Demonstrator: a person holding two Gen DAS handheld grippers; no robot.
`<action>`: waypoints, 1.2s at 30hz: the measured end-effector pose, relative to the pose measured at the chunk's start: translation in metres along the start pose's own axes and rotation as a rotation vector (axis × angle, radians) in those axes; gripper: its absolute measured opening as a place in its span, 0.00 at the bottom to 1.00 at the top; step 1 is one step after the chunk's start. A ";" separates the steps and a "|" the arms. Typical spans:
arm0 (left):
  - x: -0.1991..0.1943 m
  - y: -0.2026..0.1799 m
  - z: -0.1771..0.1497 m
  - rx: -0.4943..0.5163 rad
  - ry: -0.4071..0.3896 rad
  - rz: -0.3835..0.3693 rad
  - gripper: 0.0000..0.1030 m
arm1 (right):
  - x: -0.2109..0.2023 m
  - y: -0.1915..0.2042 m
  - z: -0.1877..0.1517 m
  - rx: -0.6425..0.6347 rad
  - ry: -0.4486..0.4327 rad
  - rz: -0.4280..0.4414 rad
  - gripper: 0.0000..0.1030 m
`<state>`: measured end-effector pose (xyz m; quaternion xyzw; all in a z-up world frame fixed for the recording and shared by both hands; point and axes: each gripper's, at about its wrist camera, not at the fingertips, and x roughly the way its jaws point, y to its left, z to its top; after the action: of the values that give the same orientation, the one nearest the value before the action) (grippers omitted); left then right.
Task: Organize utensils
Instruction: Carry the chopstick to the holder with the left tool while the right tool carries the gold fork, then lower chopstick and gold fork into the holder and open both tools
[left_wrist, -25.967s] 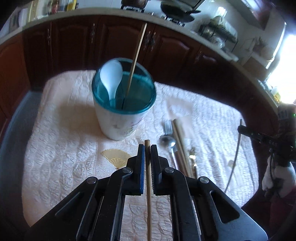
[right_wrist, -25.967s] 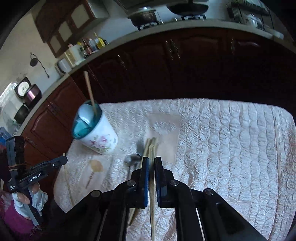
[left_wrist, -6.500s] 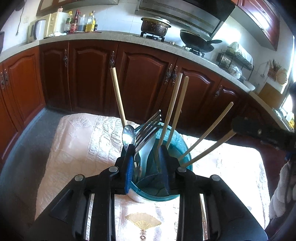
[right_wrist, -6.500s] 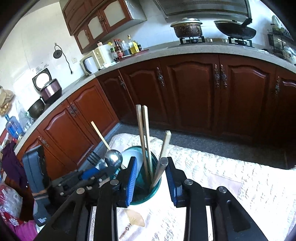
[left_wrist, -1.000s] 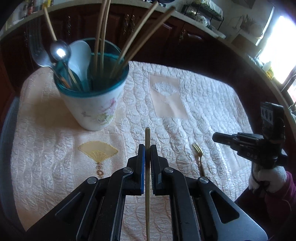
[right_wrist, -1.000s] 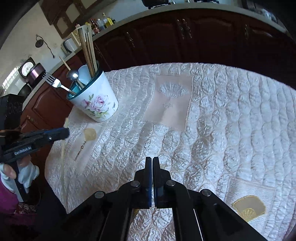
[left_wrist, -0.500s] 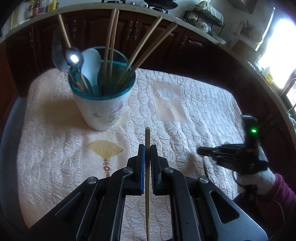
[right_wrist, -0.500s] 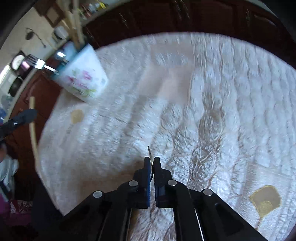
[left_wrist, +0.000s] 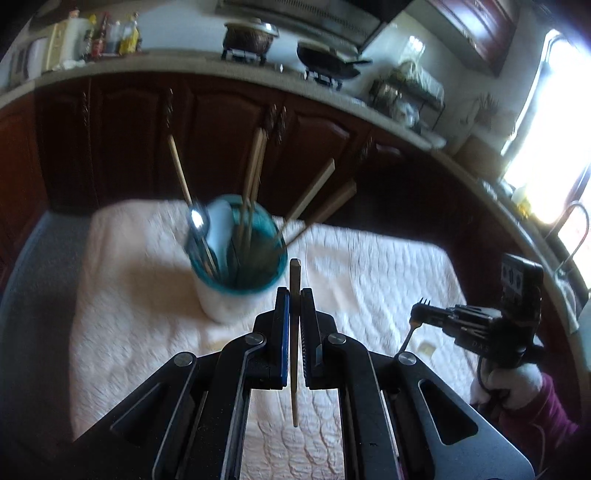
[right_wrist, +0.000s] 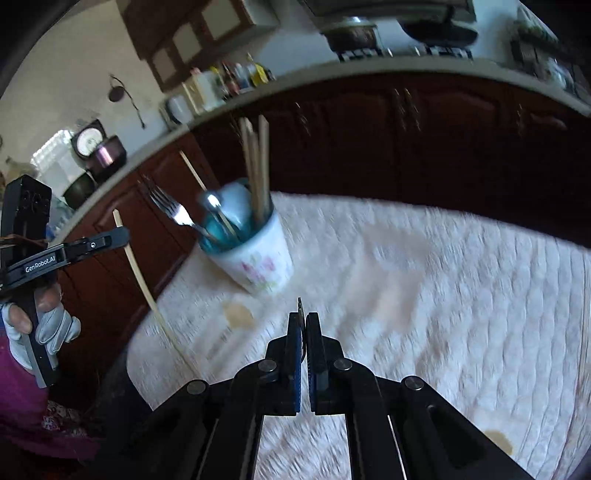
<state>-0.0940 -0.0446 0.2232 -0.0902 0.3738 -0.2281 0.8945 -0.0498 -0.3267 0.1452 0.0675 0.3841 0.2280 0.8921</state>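
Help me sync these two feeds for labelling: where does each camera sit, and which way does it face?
Left wrist: on the left hand-held gripper, looking down along its fingers shut on a chopstick towards the utensil cup; the right hand-held gripper shows with a fork.
Right wrist: on the right hand-held gripper, facing the cup from the other side; a gloved hand shows.
Shared: cup, quilted cloth, dark cabinets.

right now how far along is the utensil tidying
Mostly done: the cup already holds chopsticks, spoons and a fork. In hand: the left gripper is shut on a chopstick, the right gripper on a small fork. Left: dropping both in; the quilted cloth looks bare otherwise.
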 end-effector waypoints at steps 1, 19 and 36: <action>-0.007 0.002 0.008 -0.002 -0.021 0.005 0.04 | 0.000 0.004 0.005 -0.006 -0.012 0.005 0.02; -0.015 0.021 0.117 0.033 -0.295 0.217 0.04 | 0.079 0.085 0.124 -0.183 -0.149 -0.106 0.02; 0.069 0.044 0.079 0.028 -0.183 0.281 0.04 | 0.155 0.072 0.084 -0.194 0.023 -0.091 0.02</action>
<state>0.0195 -0.0398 0.2210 -0.0447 0.2963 -0.0967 0.9491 0.0777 -0.1871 0.1240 -0.0392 0.3732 0.2238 0.8995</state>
